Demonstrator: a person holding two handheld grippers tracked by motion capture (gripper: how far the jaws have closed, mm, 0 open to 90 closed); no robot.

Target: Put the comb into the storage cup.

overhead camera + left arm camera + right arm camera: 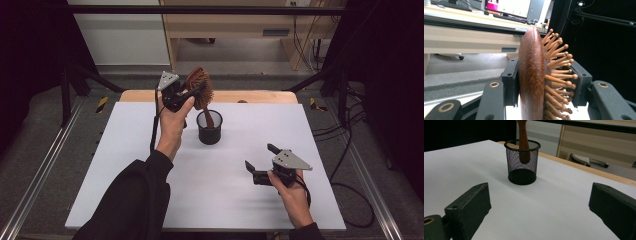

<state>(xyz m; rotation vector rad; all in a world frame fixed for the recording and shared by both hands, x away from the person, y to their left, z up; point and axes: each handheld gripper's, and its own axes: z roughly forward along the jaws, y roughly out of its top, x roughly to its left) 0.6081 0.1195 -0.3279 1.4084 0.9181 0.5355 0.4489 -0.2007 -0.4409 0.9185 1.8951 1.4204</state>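
One tool [544, 82] pinches hairbrush's [531, 75] wooden head.

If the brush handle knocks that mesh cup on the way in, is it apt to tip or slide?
Probably tips fairly easily: the black mesh cup looks thin-walled and light, taller than wide, with nothing weighting it. The wooden hairbrush, clamped at its head by the left gripper, looks rigid, so a sideways nudge would carry straight to the rim. On the smooth white table it may slide first.
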